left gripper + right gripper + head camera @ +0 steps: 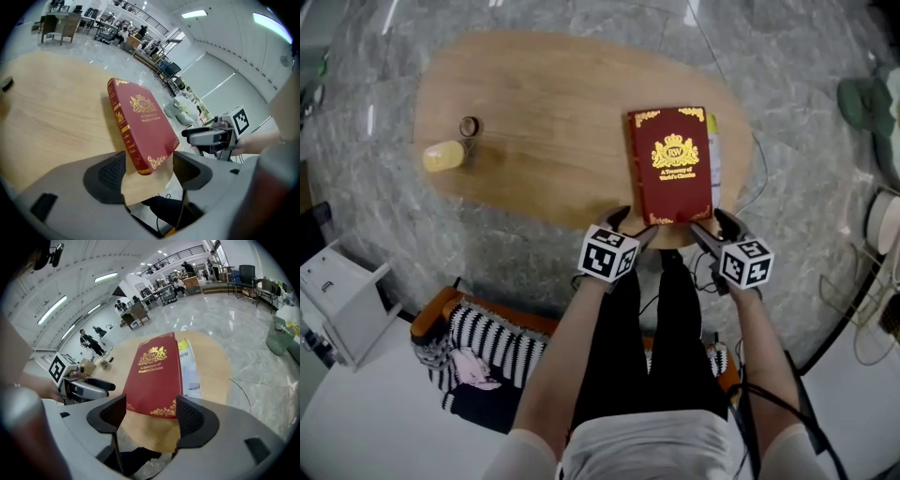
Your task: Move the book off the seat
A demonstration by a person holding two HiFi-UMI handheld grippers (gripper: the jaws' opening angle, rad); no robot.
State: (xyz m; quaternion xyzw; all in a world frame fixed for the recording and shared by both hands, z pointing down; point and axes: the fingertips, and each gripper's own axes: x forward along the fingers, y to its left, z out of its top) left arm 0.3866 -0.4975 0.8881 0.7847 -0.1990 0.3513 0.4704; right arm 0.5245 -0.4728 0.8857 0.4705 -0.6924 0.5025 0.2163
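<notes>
Orange-edged seat (431, 314) with a striped cushion (492, 339) is seen nearest, low at the person's left side. Just past it, at the near edge of the wooden tabletop (544, 141), the left gripper (149, 171) and the right gripper (147, 413) are held with jaws spread and nothing pinched, one at each near corner of the red book (670, 164). That book is laid flat on the tabletop beside a pale booklet (714, 155), and a yellow cup (443, 156) is set well apart on the left.

head view: steeply down over table (534, 84) | gripper views: low, close, at table edge | shared: red book (670, 164)
</notes>
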